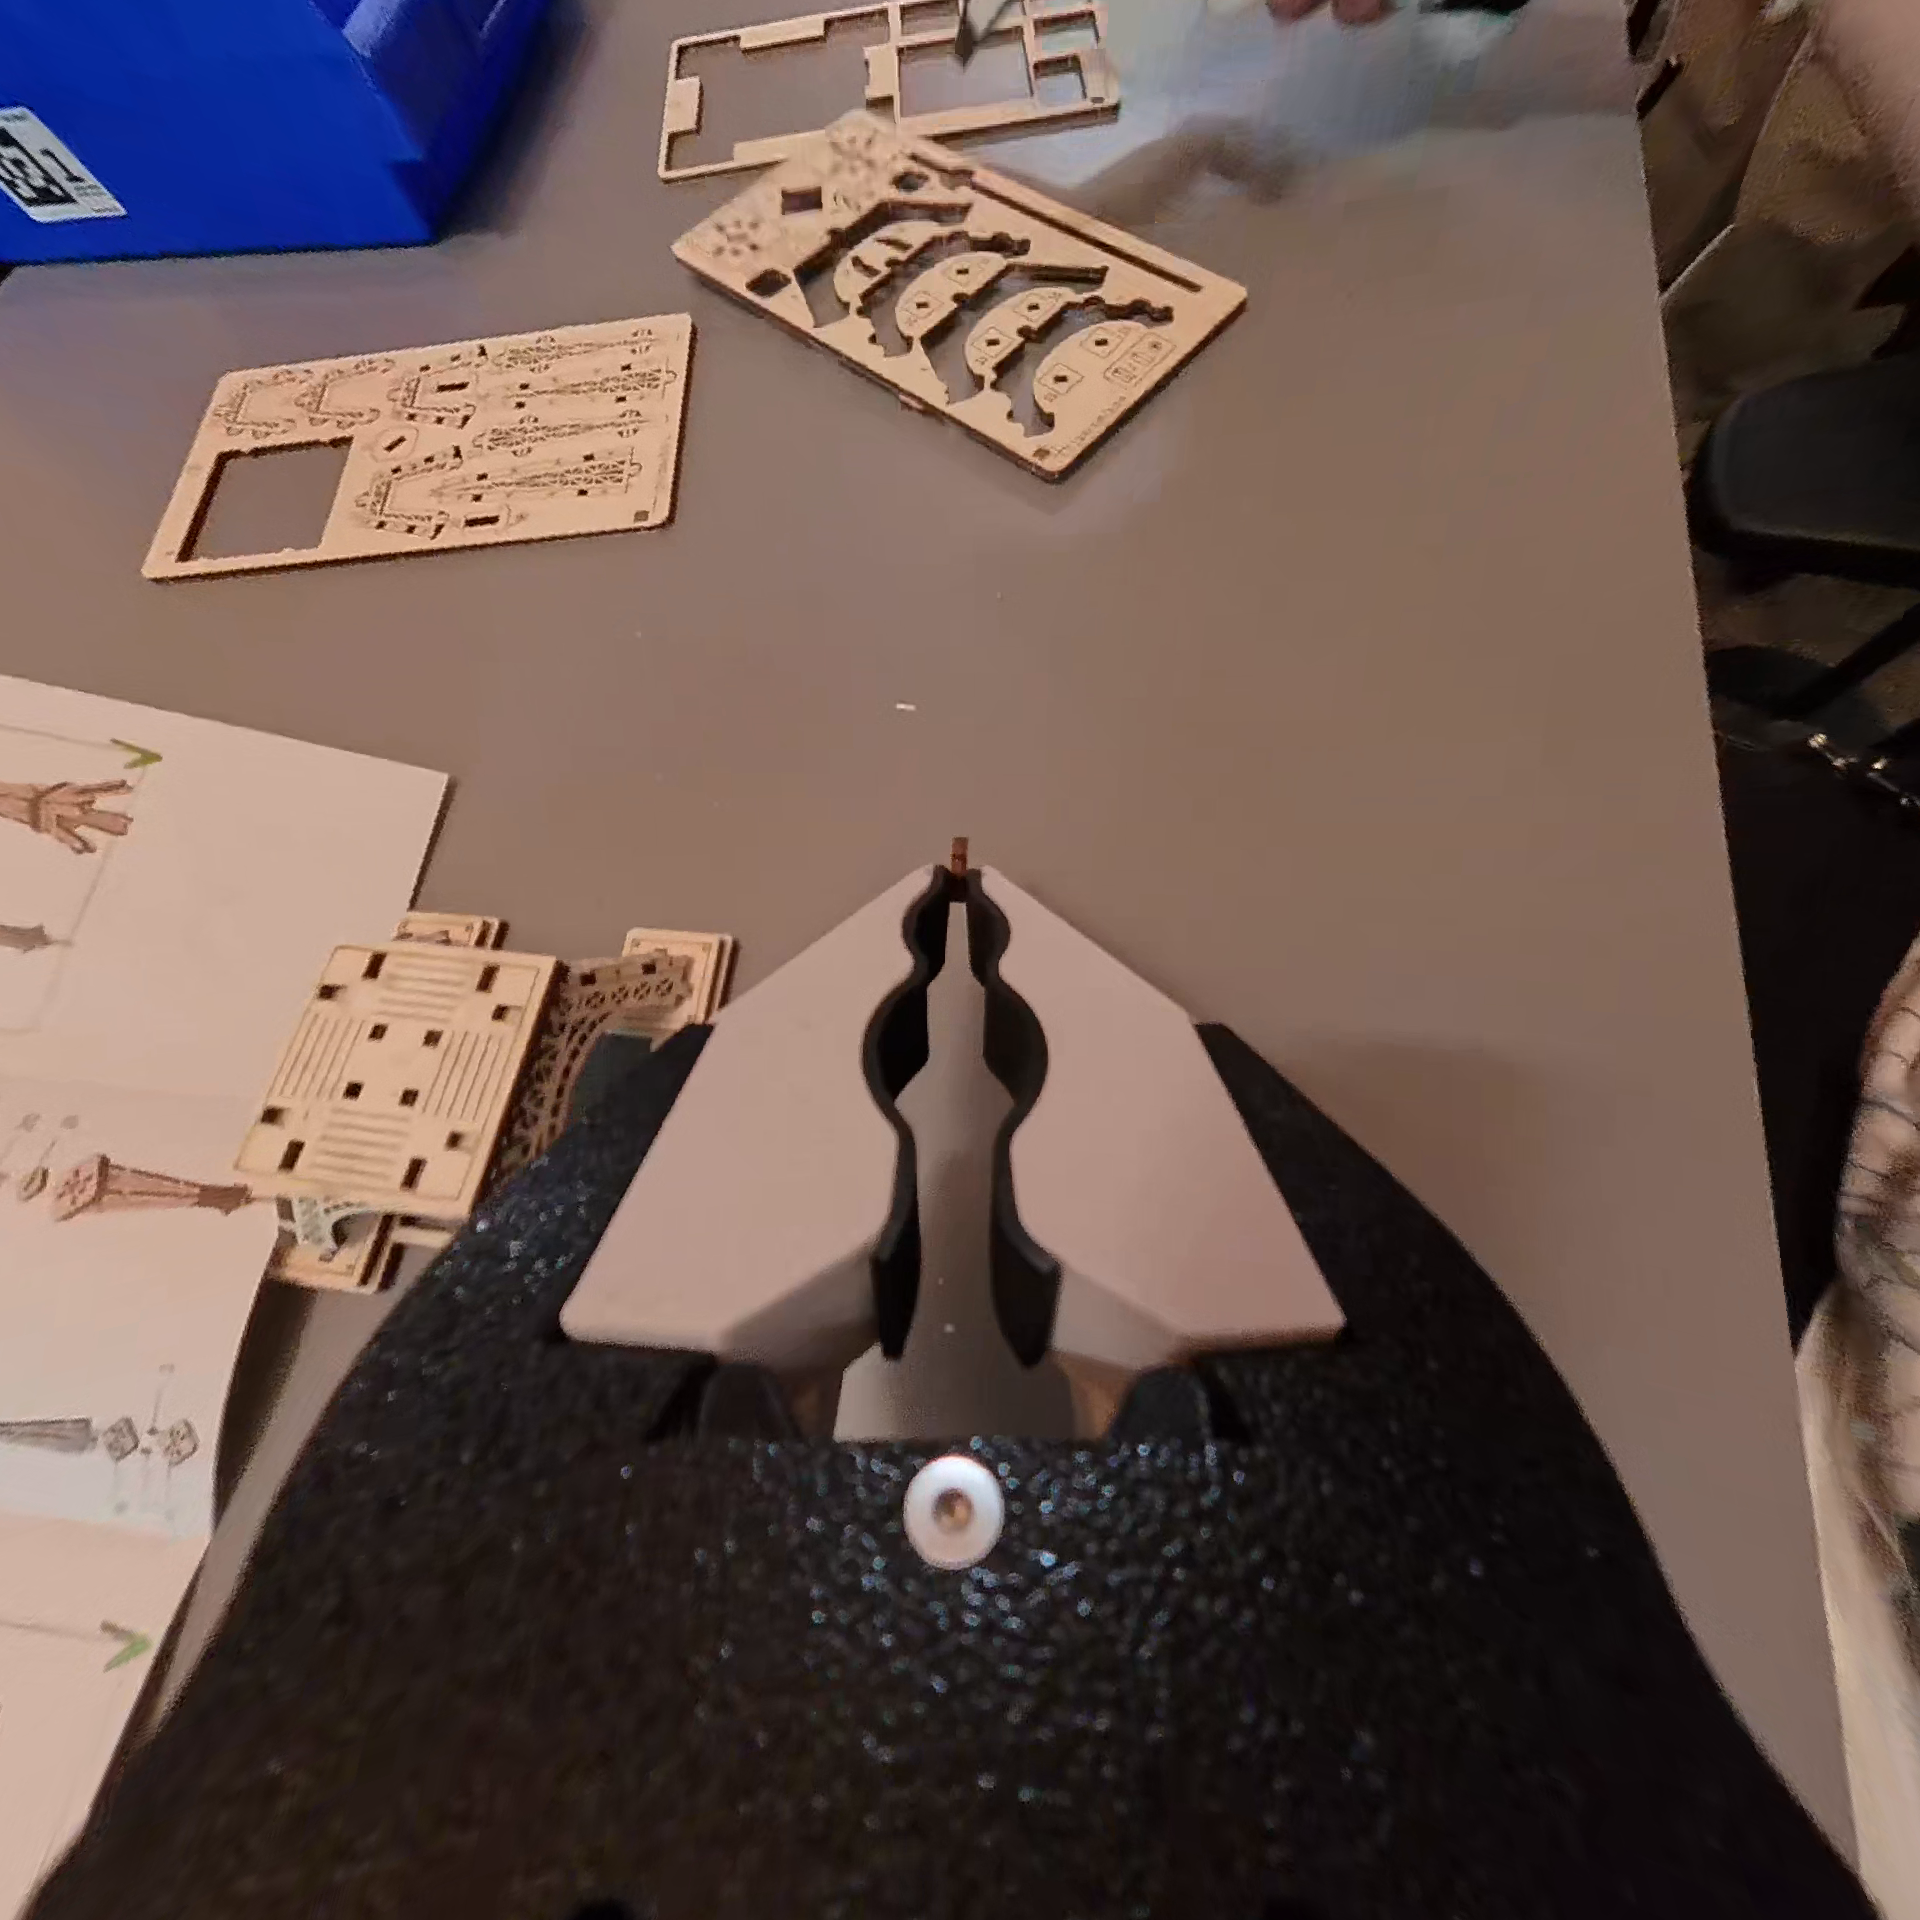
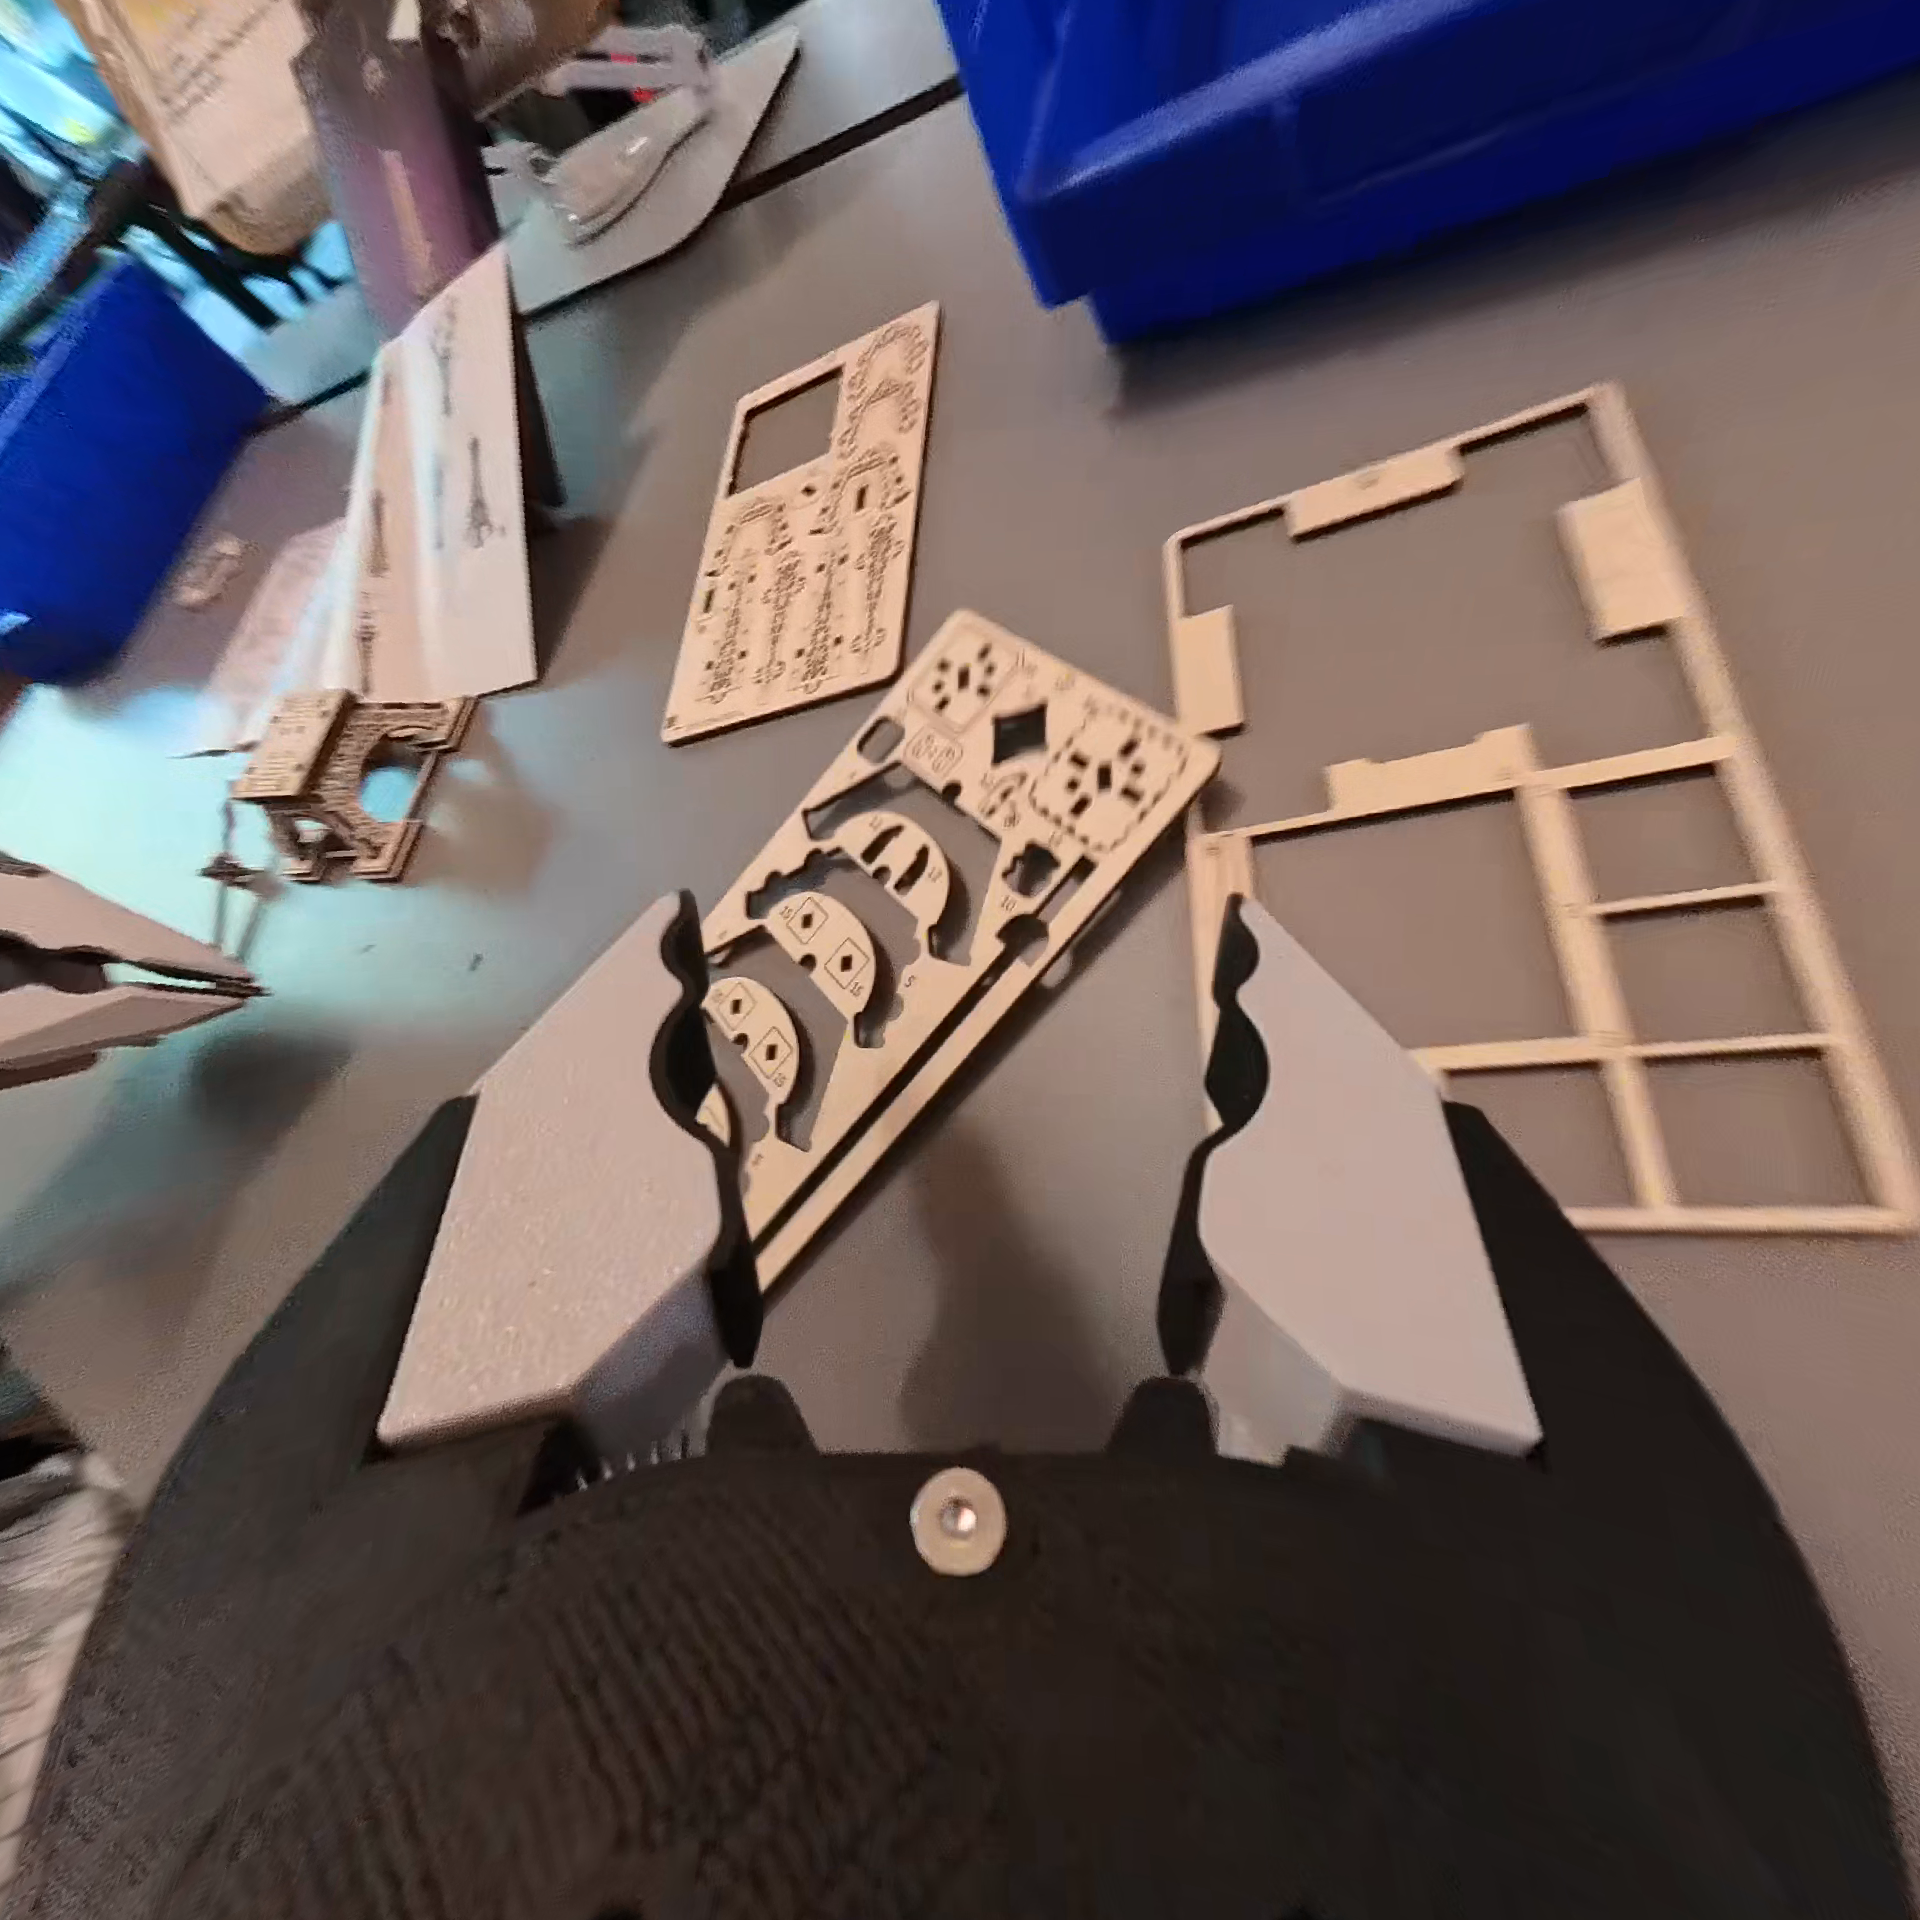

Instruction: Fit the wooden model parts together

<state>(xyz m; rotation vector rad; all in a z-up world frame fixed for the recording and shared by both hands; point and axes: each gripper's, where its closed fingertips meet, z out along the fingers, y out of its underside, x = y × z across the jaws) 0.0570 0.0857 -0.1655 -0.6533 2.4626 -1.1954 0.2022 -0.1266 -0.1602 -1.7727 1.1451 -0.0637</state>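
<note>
The left gripper [image 1: 958,883] is clenching a small thin wooden piece [image 1: 959,854], whose brown end is sticking out just past the fingertips, above the bare grey table [image 1: 1299,675]. To its left, the half-built wooden model [image 1: 416,1091] is sitting on the table, touching the edge of the instruction sheet [image 1: 208,935].

The right gripper [image 2: 956,914] is hovering with its jaws released and wide apart, holding nothing. Under it is lying the wooden sheet with curved parts [image 2: 935,894], partly punched out. The nearly empty wooden frame [image 2: 1538,831] is lying just beside this sheet on the right, and the sheet with a square hole [image 2: 810,520] is lying farther away. A blue bin [image 2: 1403,135] is standing at the far side of the table.
</note>
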